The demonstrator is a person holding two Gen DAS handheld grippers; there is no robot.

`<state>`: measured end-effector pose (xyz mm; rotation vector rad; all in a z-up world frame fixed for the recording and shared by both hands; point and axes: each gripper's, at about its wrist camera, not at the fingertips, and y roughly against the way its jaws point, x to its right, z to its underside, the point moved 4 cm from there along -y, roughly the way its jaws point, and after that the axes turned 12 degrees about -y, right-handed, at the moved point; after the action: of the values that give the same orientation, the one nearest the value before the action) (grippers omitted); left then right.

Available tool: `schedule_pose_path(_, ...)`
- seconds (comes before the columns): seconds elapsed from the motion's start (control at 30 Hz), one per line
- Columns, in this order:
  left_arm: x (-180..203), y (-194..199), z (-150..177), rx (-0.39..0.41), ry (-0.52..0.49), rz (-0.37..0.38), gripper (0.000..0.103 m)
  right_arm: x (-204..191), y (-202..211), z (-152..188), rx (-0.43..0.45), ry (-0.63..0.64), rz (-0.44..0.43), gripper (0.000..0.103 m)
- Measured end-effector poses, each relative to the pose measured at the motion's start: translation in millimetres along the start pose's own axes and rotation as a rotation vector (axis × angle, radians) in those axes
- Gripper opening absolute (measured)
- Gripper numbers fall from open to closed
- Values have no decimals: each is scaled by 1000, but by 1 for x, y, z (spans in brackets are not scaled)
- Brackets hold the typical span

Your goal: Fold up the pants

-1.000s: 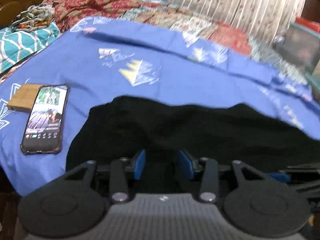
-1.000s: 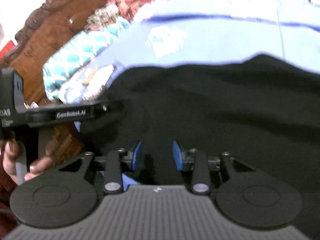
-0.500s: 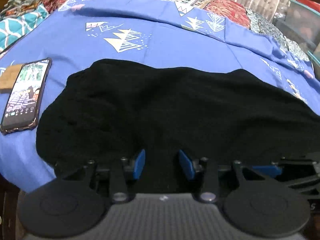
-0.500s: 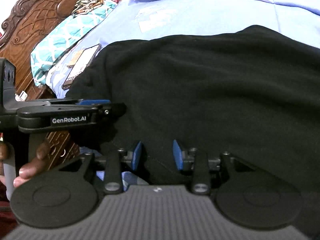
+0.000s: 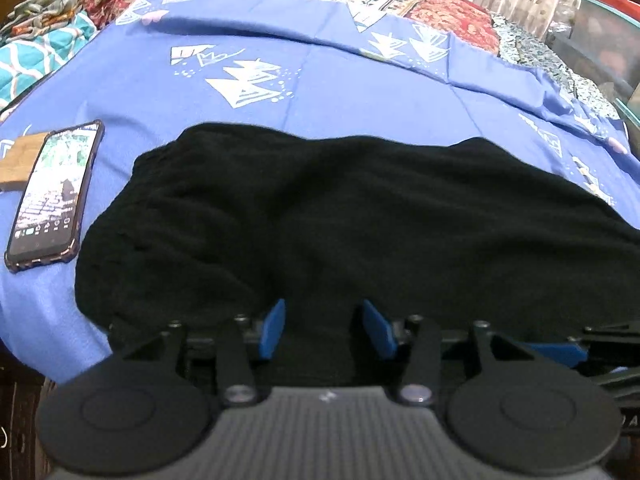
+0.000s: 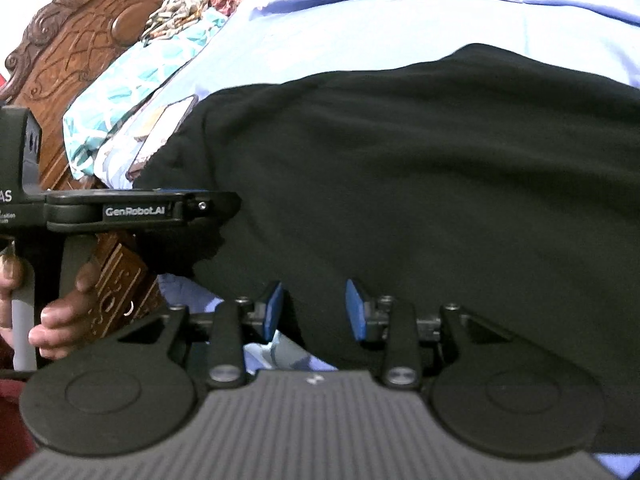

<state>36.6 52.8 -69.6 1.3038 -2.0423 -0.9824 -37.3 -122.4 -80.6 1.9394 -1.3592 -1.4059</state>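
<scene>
Black pants (image 5: pixel 360 216) lie spread across the blue bedsheet (image 5: pixel 320 80), running left to right; they also fill the right wrist view (image 6: pixel 420 168). My left gripper (image 5: pixel 326 330) is open at the pants' near edge, its blue pads apart over black cloth. My right gripper (image 6: pixel 314 312) is open at the near edge too, with cloth between its pads. The left gripper's body (image 6: pixel 132 210) shows in the right wrist view, held by a hand.
A phone (image 5: pixel 52 196) with a lit screen lies on the sheet left of the pants, beside a brown card (image 5: pixel 18 160). A carved wooden headboard (image 6: pixel 80 48) and patterned pillows (image 6: pixel 132 92) stand at the left. Curtains and a teal box (image 5: pixel 608 36) are at the far right.
The views have shifted slightly since half a second ago; the pants lie much the same. Both grippers stay open at the near edge.
</scene>
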Motion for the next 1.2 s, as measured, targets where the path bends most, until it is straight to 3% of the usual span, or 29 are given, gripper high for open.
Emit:
schedule_pose_path(0.17,24,19,-9,72,-35,69,51,17,42,-11,147,-74,-35,39)
schedule_pose_path(0.23,34,16,-11,67,-54,96,51,32,52,-16,184,-124,-5,39)
schedule_pose_path(0.33,45,0,-10,5,-69,109,51,60,53,-16,183,-173,106,39)
schedule_pose_path(0.4,46,-18,-4,-86,-73,80,50,81,51,-8,159,-210,170,38)
schedule_pose_path(0.5,49,-20,-2,-80,-97,60,51,101,61,3,178,-308,76,38)
schedule_pose_path(0.6,50,-19,-3,-86,-87,57,52,108,71,7,208,-337,49,38)
schedule_pose_path(0.9,61,-18,-5,-96,-128,34,60,142,118,4,355,-403,149,39)
schedule_pose_path(1.03,58,-21,-6,-101,-116,39,60,155,114,10,340,-448,232,40)
schedule_pose_path(1.2,56,-22,-6,-101,-113,45,61,160,107,10,329,-479,224,40)
